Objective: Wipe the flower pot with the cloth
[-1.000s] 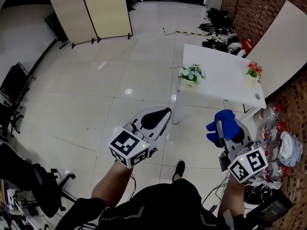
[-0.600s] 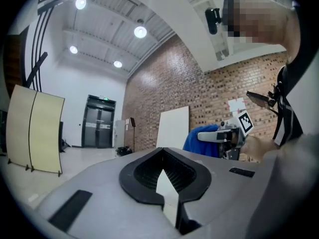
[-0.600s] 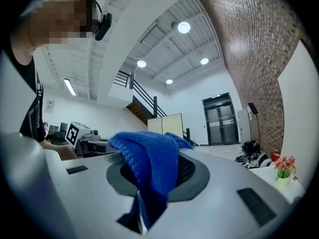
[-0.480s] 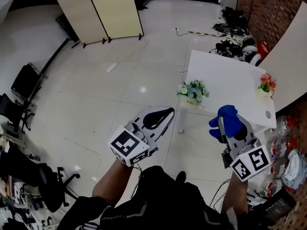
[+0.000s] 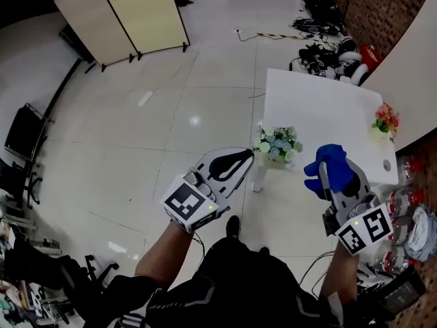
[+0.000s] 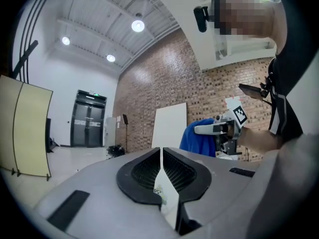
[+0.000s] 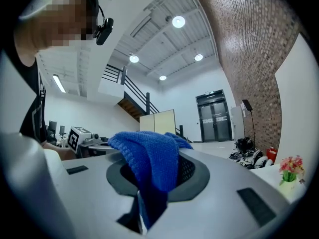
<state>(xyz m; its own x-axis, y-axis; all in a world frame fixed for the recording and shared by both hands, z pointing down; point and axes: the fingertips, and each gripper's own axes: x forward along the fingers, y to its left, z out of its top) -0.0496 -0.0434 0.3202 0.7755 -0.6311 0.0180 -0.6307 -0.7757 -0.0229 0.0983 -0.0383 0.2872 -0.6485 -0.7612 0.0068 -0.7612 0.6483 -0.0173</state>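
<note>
A small pot of white and blue flowers stands at the near left corner of the white table. My left gripper is shut with nothing in it, its tip just left of that pot in the head view. In the left gripper view its jaws meet. My right gripper is shut on a blue cloth, held near the table's front edge to the right of the pot. The cloth drapes over its jaws. A second pot with red flowers stands at the table's right edge.
A beige folding screen stands at the back left. Cables and gear lie on the floor behind the table. Office chairs are at the left; jars and bags at the right by the brick wall.
Both grippers have moved forward toward the table. The white-flower pot now sits close beside the left gripper's tip. The cloth stays held in the right gripper.
</note>
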